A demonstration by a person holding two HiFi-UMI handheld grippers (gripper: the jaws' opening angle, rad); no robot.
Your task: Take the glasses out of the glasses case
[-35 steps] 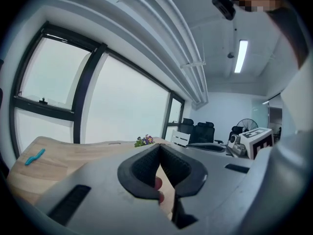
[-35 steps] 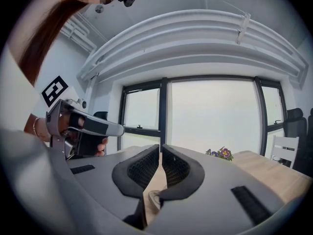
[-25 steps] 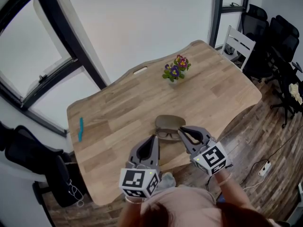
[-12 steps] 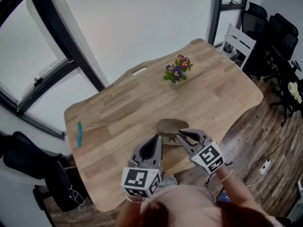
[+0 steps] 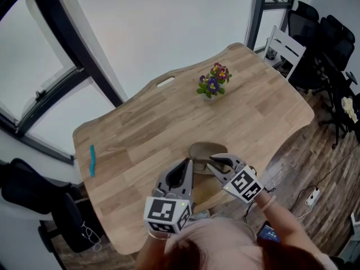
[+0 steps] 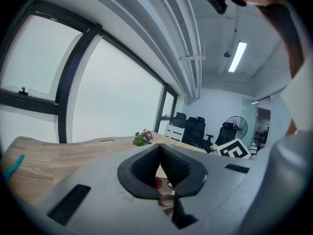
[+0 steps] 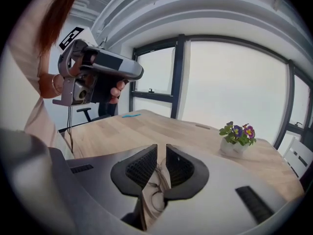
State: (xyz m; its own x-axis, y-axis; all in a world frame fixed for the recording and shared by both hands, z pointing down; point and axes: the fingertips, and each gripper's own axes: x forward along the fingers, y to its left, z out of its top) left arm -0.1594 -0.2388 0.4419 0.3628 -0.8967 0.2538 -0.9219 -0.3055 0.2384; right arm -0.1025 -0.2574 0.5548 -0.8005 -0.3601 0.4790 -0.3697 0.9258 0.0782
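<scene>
An oval taupe glasses case (image 5: 205, 149) lies on the wooden table (image 5: 140, 128) near its front edge. Dark-framed glasses (image 5: 198, 165) rest just in front of the case, outside it. My right gripper (image 5: 216, 163) sits at the glasses' right end. In the right gripper view its jaws (image 7: 161, 153) leave only a thin slit, with a thin part of the glasses (image 7: 155, 199) running up into it. My left gripper (image 5: 184, 166) hangs just left of the glasses, with its jaw tips touching (image 6: 160, 148) and nothing between them.
A small pot of purple and yellow flowers (image 5: 212, 83) stands at the far side of the table. A teal pen-like object (image 5: 91, 159) lies at the left end. A white chair (image 5: 284, 52) and black office chairs (image 5: 332, 44) stand beyond the right end.
My right gripper has moved left onto the right end of the glasses and its jaws have narrowed. The left gripper has barely moved. The case has stayed put.
</scene>
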